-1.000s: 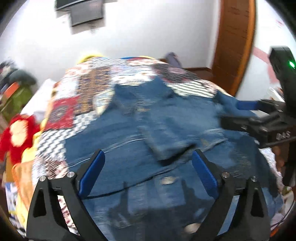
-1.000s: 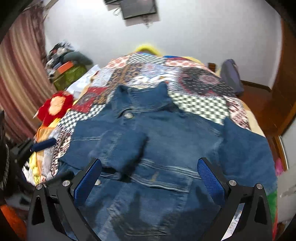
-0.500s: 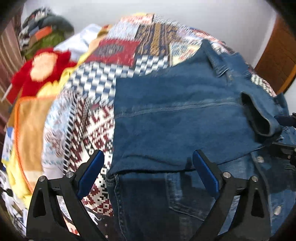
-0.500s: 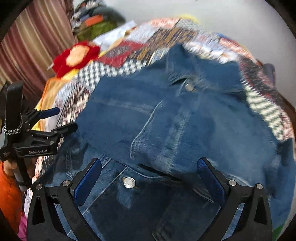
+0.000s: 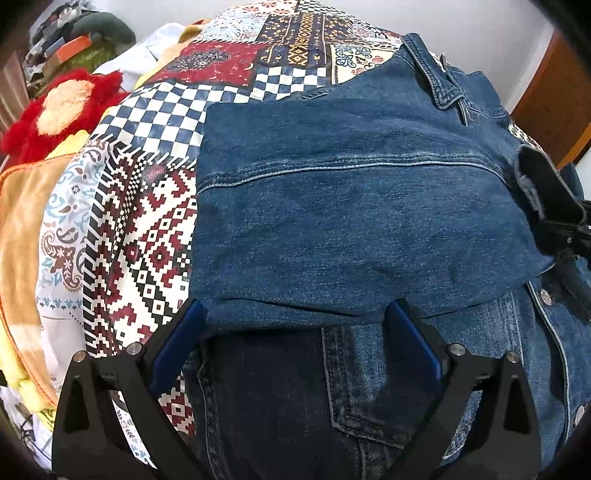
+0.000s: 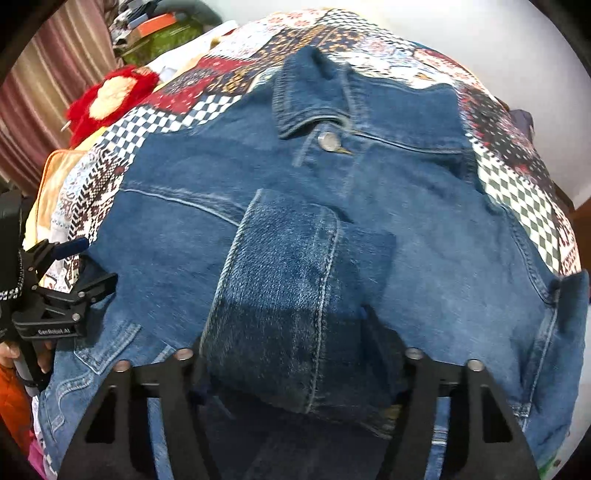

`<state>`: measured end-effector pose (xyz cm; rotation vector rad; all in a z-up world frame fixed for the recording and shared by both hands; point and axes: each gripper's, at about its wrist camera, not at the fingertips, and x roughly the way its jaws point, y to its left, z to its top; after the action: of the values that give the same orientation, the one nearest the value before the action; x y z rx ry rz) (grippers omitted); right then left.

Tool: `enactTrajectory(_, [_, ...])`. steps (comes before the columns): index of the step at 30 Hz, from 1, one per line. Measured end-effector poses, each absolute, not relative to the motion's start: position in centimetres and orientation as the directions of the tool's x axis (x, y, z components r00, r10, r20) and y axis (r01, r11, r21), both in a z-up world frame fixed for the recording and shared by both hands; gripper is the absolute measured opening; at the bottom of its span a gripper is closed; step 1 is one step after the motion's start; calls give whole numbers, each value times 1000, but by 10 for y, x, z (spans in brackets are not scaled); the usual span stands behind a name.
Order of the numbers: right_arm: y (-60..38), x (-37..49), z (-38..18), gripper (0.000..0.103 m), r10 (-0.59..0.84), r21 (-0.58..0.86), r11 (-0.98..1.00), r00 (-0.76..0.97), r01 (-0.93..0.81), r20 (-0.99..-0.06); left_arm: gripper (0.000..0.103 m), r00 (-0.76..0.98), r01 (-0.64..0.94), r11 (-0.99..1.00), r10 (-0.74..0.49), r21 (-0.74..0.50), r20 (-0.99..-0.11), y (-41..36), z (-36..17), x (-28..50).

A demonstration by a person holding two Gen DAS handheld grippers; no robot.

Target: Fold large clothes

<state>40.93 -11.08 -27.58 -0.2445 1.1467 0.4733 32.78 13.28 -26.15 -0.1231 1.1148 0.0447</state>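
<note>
A blue denim jacket (image 5: 362,221) lies front up on a patchwork bedspread (image 5: 147,229), collar away from me. Its left sleeve is folded across the chest. My left gripper (image 5: 295,332) is open, its blue-padded fingers (image 5: 177,343) straddling the lower edge of the folded sleeve near the shoulder. My right gripper (image 6: 299,354) is open, with the sleeve's cuff (image 6: 295,302) lying between its fingers. The left gripper also shows at the left edge of the right wrist view (image 6: 74,266). The jacket (image 6: 406,221) fills that view, with a metal button (image 6: 328,142) under the collar.
A red and cream plush toy (image 5: 59,110) lies left of the bed, over orange and yellow cloth (image 5: 22,236). Piled clutter (image 6: 155,29) sits at the far left by a striped curtain (image 6: 40,96). A wooden door (image 5: 554,103) stands at the right.
Both grippers have come down close to the jacket. The left one has reached the sleeve's shoulder end, the right one the cuff, which now lies between its fingers.
</note>
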Motion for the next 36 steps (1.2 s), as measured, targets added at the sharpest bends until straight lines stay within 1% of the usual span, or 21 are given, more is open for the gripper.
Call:
enactTrajectory(2, [-124,410,-272,56,237,61,889,344,-453,-909,100,438,-99,993,-13,-63,-899,132,-260,325])
enactTrajectory(8, [-182,416,-258,56,236,104,939,392,-329,-889,100,423,-103,994,26,-19,-906,127,-258,324])
enactTrajectory(11, [-211,421,-252,56,205,101,960,410,-262,-889,100,432,-102,994,24,-22,-901,124,-250,320])
enactTrajectory(12, [-223,425,-254,56,196,106,965,393,-241,-898,100,439,-102,994,21,-27,-898,124,-246,318])
enactTrajectory(14, [-236,428,-260,56,234,163,961,340,-225,-911,100,460,-100,994,18,-32,-888,122,-235,317])
enactTrajectory(16, [-251,430,-270,57,314,274,946,282,-171,-907,100,484,-99,995,20,-32,-875,119,-222,317])
enactTrajectory(18, [-258,432,-281,61,373,356,928,232,-113,-898,100,508,-95,995,14,-39,-861,117,-211,319])
enactTrajectory(19, [-260,434,-287,65,409,400,912,209,-86,-888,100,519,-90,995,12,-41,-855,114,-205,321])
enactTrajectory(21, [-258,436,-291,68,423,417,906,208,-73,-882,100,534,-77,996,12,-34,-845,108,-196,327])
enactTrajectory(25, [-240,438,-291,67,403,377,914,236,-151,-884,100,541,-41,999,16,-7,-841,93,-189,341])
enactTrajectory(27, [-232,440,-293,52,390,354,918,243,-179,-888,100,538,-23,1000,13,1,-843,85,-189,346])
enactTrajectory(28, [-228,441,-293,42,372,332,924,253,-188,-893,100,536,-9,1000,6,2,-844,79,-189,350])
enactTrajectory(30, [-224,442,-290,34,362,315,927,276,-202,-890,100,534,9,1000,-5,0,-845,72,-189,351])
enactTrajectory(32, [-223,441,-280,30,362,302,927,314,-224,-878,100,528,18,1000,-17,-8,-849,66,-189,357])
enactTrajectory(36, [-222,437,-248,30,358,257,924,408,-283,-840,100,530,47,997,-72,-55,-845,55,-184,370])
